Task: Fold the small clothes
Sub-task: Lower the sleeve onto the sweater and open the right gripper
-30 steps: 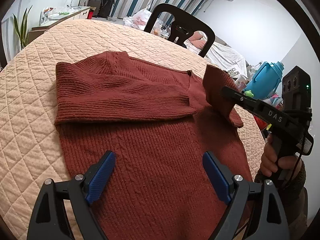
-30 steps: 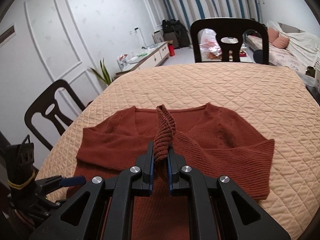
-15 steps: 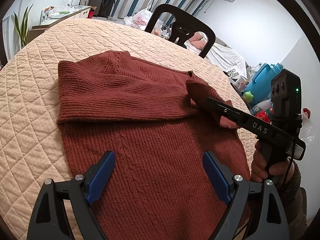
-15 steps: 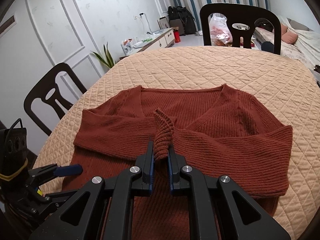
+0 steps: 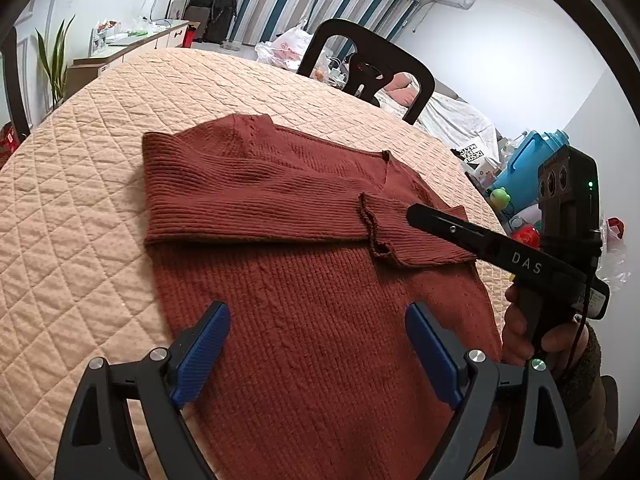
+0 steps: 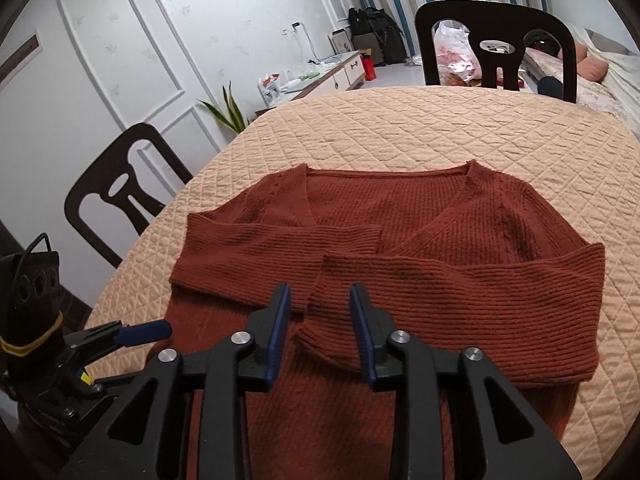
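Quilted peach cover on the round worktop (image 6: 460,128); we take the rust knit sweater (image 5: 320,320) as our landmark, lying flat near the worktop's near edge, neckline away from us.

Both sleeves are crossed over the sweater's chest. We judge this is the sleeve-in step of the fold: sleeves brought inward so the body can then be folded into a compact rectangle.

Right claw (image 6: 320,320): jaws have just been opening. The right sleeve's cuff (image 6: 320,332) lies between the blue pads, but they no longer pinch it; it rests on the sweater front. We read this as a release after laying the sleeve down.

Left claw (image 5: 316,356): spread wide, nothing in it, hovering over the sweater's lower body, likely waiting for the hem.

View differences:
- Right wrist view shows the V-neck, both sleeves overlapping, and a dark chair (image 6: 116,200) beyond the sweater's left shoulder.
- Left wrist view shows the right claw from the side, the hand (image 5: 536,332) gripping its handle, and a blue container (image 5: 524,168) past the sweater's right side.
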`<action>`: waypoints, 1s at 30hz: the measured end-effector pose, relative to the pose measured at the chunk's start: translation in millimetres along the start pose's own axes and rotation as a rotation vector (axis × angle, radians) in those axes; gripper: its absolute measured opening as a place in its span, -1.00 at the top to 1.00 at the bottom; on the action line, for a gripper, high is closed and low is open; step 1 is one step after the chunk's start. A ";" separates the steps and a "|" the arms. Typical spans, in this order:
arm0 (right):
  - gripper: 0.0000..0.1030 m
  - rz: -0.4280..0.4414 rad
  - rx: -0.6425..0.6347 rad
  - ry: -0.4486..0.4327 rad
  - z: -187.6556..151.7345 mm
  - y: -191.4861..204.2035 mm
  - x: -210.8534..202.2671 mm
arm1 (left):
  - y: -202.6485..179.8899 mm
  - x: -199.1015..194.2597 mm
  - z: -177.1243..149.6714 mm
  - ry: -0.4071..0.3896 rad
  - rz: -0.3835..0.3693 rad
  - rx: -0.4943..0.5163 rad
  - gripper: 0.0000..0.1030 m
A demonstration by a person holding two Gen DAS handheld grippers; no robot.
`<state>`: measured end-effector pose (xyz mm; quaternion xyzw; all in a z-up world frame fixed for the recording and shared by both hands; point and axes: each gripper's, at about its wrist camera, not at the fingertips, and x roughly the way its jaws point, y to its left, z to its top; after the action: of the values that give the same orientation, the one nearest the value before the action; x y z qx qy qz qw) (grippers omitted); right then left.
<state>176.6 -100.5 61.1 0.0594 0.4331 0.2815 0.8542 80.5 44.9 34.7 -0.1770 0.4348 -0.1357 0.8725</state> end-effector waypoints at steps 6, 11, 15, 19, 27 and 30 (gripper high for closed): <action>0.37 -0.047 0.022 0.060 -3.9 -3.8 10.4 | 4.6 -7.1 -5.7 -0.001 0.029 0.001 -0.76; 0.37 -0.037 -0.037 0.112 -15.6 12.0 19.6 | 10.9 -12.8 -14.2 0.009 0.063 -0.008 -0.76; 0.37 0.005 -0.038 0.078 -16.7 16.8 0.6 | 15.2 -21.0 -20.1 0.007 0.087 -0.009 -0.76; 0.29 0.002 -0.021 -0.004 -25.0 10.3 -40.0 | 19.4 -27.7 -28.3 0.018 0.095 -0.009 -0.76; -0.03 -0.230 0.065 -0.091 -66.9 -22.5 -96.6 | 18.3 -28.8 -48.6 0.078 0.083 -0.015 -0.76; -0.04 -0.306 0.102 -0.088 -85.6 -35.4 -106.4 | 14.9 -30.6 -55.8 0.089 0.074 -0.003 -0.76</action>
<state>76.0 -198.9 71.1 0.0485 0.4129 0.1228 0.9012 18.8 59.7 18.9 -0.1561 0.4795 -0.1103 0.8565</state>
